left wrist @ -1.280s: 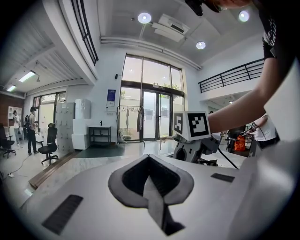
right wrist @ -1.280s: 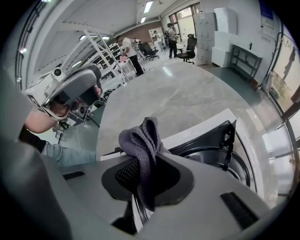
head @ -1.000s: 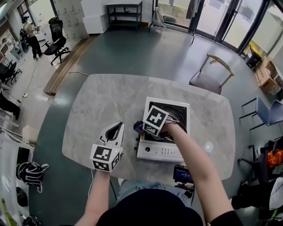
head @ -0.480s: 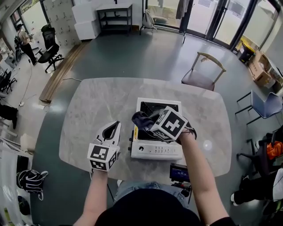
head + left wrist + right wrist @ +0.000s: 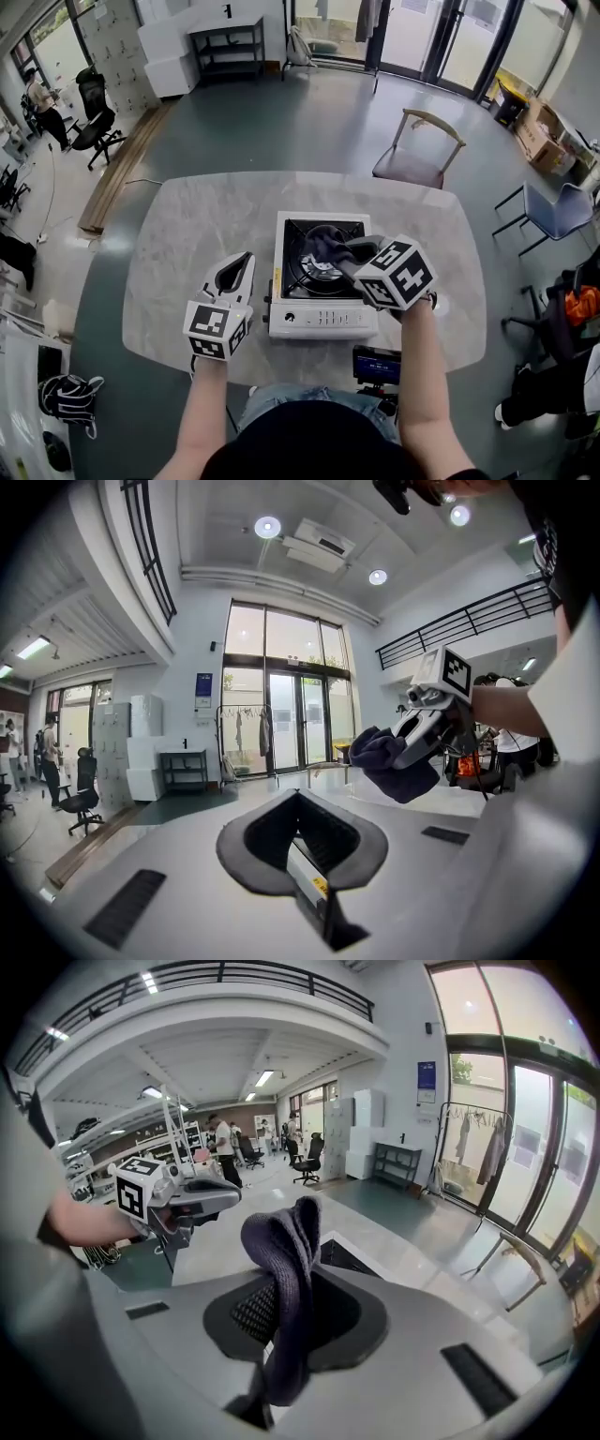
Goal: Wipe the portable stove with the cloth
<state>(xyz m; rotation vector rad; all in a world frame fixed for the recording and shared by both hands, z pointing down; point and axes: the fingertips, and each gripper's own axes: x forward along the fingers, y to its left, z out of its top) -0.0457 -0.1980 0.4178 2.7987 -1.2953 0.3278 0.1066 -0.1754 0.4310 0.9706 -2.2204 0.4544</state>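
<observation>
Your right tool (image 5: 335, 255) is clamped on the dark navy cloth (image 5: 320, 243), directly over the burner of the white portable stove (image 5: 323, 321) mid-table (image 5: 206, 216). Your left tool (image 5: 239, 272) is closed and empty, just left of the stove.

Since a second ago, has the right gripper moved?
Yes: the right gripper, holding the cloth, went from the left edge of the stove rightward to its middle.

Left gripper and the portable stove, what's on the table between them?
Nothing: the head view shows only a narrow strip of bare table separating the left gripper from the portable stove. The cloth is held in the right gripper.
</observation>
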